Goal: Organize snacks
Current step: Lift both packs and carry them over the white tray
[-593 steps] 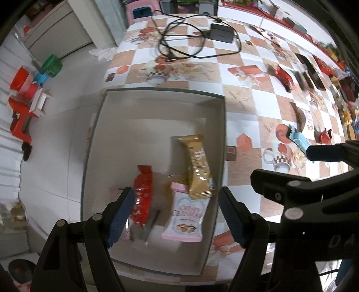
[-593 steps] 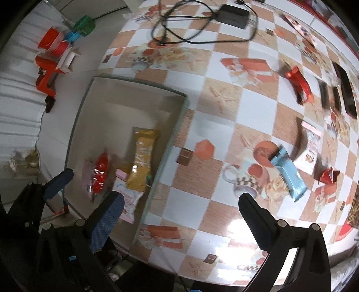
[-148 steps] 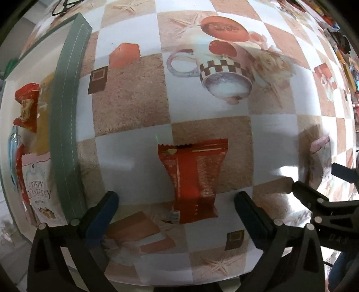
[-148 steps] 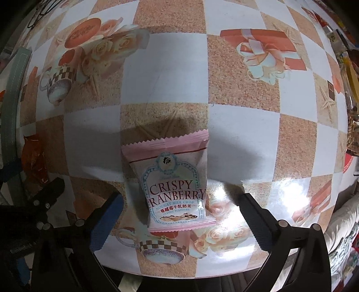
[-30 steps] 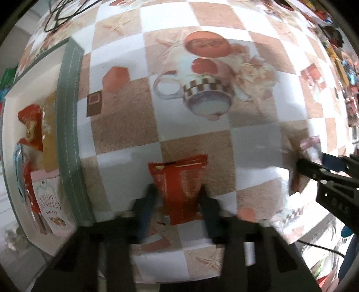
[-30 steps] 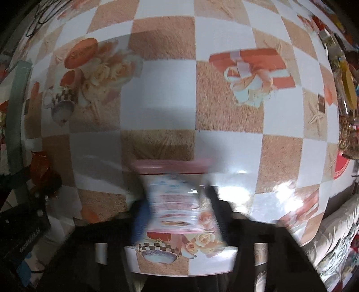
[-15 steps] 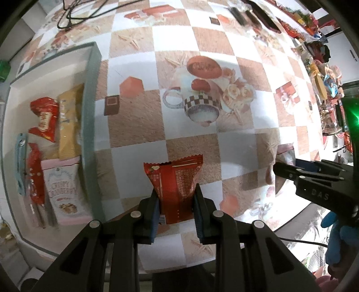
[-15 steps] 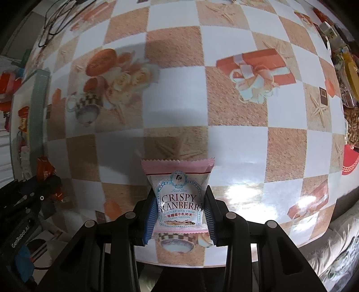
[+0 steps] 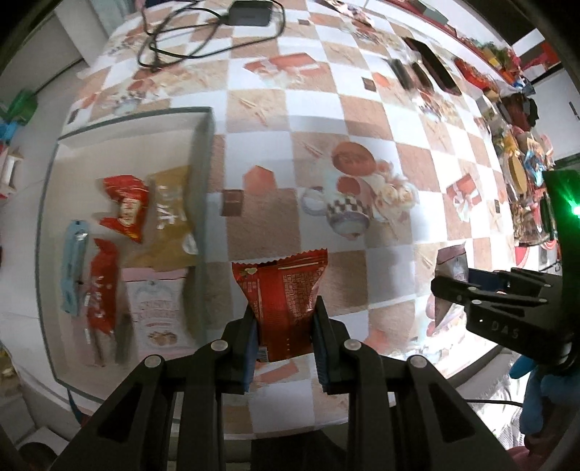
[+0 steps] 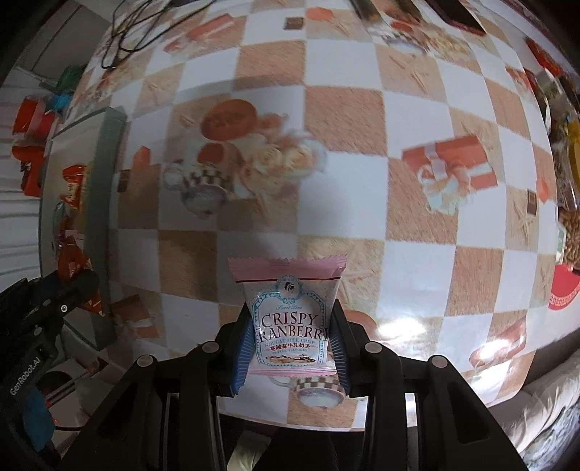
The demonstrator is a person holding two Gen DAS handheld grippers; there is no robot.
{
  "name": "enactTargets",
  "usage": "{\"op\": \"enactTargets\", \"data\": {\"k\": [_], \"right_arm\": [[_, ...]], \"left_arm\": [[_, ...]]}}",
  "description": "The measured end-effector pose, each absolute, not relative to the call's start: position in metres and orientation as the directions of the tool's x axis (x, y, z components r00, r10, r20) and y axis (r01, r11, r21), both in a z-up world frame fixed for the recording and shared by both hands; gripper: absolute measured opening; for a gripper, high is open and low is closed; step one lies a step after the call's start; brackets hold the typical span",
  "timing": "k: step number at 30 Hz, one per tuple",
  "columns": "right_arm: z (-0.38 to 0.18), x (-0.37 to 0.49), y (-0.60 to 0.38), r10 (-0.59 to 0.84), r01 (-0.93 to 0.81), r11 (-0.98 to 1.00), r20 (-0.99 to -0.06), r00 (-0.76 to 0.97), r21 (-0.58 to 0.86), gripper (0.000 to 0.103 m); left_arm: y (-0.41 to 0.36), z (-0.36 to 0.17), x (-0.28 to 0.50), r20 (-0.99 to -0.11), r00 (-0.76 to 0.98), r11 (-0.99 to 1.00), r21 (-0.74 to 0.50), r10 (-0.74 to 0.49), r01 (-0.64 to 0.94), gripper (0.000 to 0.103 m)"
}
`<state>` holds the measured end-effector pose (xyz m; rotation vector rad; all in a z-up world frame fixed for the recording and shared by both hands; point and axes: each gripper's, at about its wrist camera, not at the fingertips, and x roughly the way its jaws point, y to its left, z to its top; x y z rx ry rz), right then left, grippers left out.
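My left gripper (image 9: pixel 284 328) is shut on a red snack packet (image 9: pixel 281 293) and holds it above the checkered table, just right of the grey-rimmed tray (image 9: pixel 201 152). The tray holds several snacks: a gold bar (image 9: pixel 170 213), red packets (image 9: pixel 125 206), a blue bar (image 9: pixel 72 264) and a pink Crispy Cranberry pack (image 9: pixel 156 311). My right gripper (image 10: pixel 288 340) is shut on a second pink Crispy Cranberry pack (image 10: pixel 290 304), lifted above the table right of the tray (image 10: pixel 105 174). The right gripper also shows in the left wrist view (image 9: pixel 446 290).
A black charger with cable (image 9: pixel 250 18) lies at the table's far end. Several more snacks and dark bars (image 9: pixel 427 69) lie along the far right edge. A mug-and-roses print (image 9: pixel 348 210) covers the table's middle. Red and green items (image 10: pixel 32 119) stand on the floor left.
Both grippers have risen from the table with their packets held. The left gripper has drawn back, bringing more of the tray into view. Earlier, both packets lay on the table between open jaws.
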<state>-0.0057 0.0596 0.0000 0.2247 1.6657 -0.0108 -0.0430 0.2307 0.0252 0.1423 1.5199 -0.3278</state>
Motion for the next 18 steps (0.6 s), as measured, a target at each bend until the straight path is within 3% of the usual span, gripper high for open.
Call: {"op": "enactTargets", "data": {"k": [18], "right_arm": [[0.028,0.011,0.174,0.169,-0.061,0.983,-0.985,-0.036,0.17,0.04]], "left_arm": [[0.308,0.04,-0.037,-0.988,0.109,0.987,-0.097,-0.111,0.126,0.029]]}}
